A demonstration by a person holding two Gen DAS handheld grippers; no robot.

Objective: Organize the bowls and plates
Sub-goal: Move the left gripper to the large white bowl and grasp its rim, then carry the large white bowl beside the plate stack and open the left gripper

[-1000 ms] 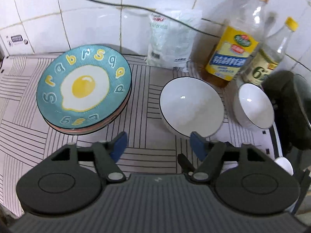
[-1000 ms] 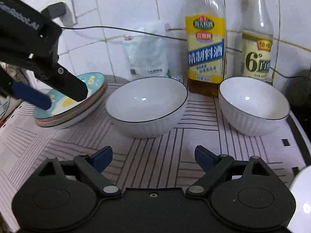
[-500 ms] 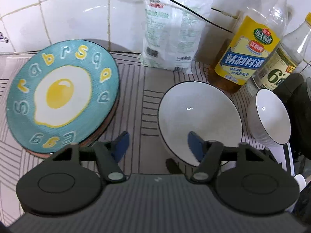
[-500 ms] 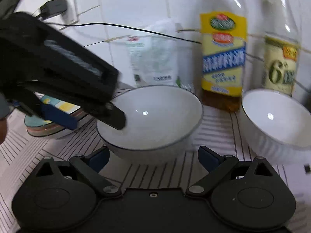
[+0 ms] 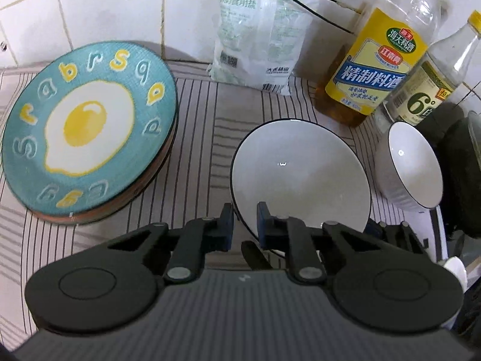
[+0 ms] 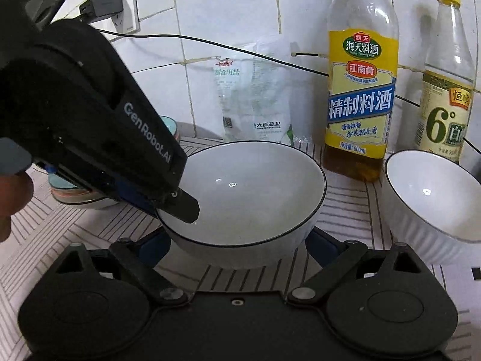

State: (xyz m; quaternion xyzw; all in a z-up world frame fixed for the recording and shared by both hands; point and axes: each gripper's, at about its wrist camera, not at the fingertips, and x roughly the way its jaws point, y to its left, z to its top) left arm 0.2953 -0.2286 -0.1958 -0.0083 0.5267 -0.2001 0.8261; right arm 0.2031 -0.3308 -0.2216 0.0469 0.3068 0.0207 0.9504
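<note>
The left tool (image 5: pixel 245 221) was clamped on the near rim of the large bowl (image 5: pixel 300 177); the smaller bowl (image 5: pixel 412 165) lay to its right.

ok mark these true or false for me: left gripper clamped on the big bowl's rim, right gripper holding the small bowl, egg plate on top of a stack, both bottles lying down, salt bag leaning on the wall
1. The left gripper is clamped on the large white bowl's rim. True: one finger sits inside, one outside.
2. The right gripper holds the small white bowl. False: its jaws are open, either side of the large bowl, and the small bowl stands free.
3. The fried-egg plate tops a stack of plates. True.
4. The cooking wine bottle and the vinegar bottle lie flat. False: both stand upright by the tiled wall.
5. The salt bag leans against the wall. True.
</note>
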